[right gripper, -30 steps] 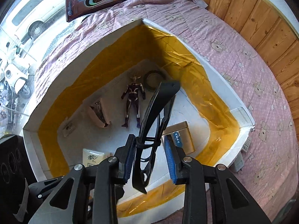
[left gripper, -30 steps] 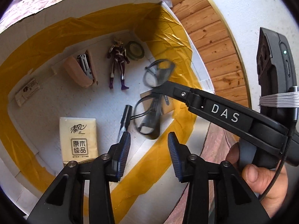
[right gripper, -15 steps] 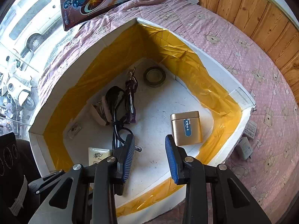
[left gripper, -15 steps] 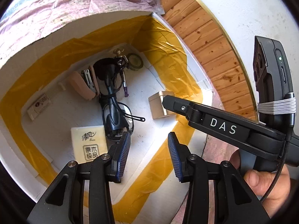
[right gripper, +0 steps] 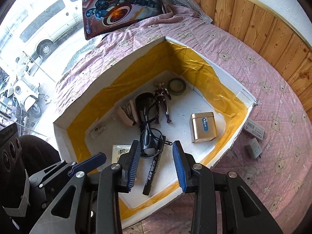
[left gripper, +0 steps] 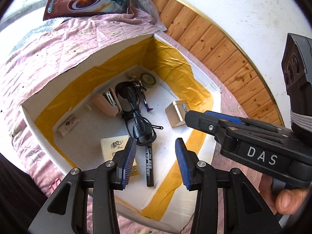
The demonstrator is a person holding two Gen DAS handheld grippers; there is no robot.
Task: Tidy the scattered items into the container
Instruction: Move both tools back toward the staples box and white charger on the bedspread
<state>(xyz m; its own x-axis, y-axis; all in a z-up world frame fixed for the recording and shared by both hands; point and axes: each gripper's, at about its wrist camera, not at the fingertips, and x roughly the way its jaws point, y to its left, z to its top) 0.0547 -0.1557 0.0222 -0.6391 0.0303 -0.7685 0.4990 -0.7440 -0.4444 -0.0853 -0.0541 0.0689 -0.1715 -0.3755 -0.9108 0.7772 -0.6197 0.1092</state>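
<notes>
The container is a white foam box lined with yellow tape, lying on a pink bedsheet. Black glasses lie on its floor, partly across a purple toy figure. A black marker, a gold tin, a tape roll, a pink stapler and a tissue pack are also inside. My left gripper and right gripper hang above the box's near side, both open and empty.
A white charger and a small labelled pack lie on the sheet just right of the box. A toy carton leans at the back by a window. A wood-panelled wall runs along the right. A hand grips the right tool.
The right gripper held the black glasses over the box, then let go. They now lie inside across the figure. Both grippers have pulled up and back from the box.
</notes>
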